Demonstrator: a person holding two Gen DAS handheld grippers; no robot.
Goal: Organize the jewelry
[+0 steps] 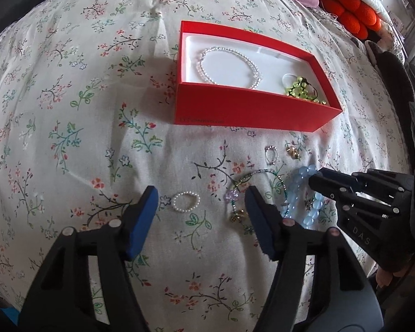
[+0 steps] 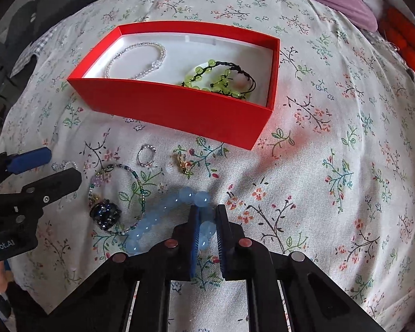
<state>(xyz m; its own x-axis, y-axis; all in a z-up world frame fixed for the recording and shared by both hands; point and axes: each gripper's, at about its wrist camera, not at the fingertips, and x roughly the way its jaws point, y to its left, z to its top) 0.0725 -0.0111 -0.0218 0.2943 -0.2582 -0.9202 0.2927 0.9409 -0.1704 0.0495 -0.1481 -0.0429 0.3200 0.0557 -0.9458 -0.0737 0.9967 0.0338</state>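
Your biggest landmark is the floral bedspread (image 2: 332, 144), and on it the red box (image 2: 177, 110), which sits at about eleven o'clock from your right gripper (image 2: 207, 229) and twelve to one o'clock from your left gripper (image 1: 202, 215). Inside it lie a clear bead necklace (image 2: 135, 58) and a green bead bracelet (image 2: 221, 80).

The relation that matters: your right gripper is clenched on the blue bead bracelet (image 2: 163, 221), with a bead or two caught between the pads. The rest of the strand trails out toward nine o'clock from those fingers, flattened into a long loop lying left to right. By my reading the box is up and slightly left, so you would lift and carry toward eleven o'clock, clearing the near red wall.

Your left gripper stands released, jaws apart and holding nothing. A small pearl ring (image 1: 185, 202) lies between its fingers at twelve o'clock, not touched by either pad. That hand is the nearer one for it.

Watch the crowding at nine to ten o'clock of the right fingers. A thin beaded bracelet (image 2: 119, 193) with a dark charm (image 2: 105, 213) lies just beside, possibly touching, the blue strand, and could drag along. Farther out, near the box wall, sit a small silver ring (image 2: 145, 155) and a gold charm (image 2: 184, 161), both apart from the grasp.
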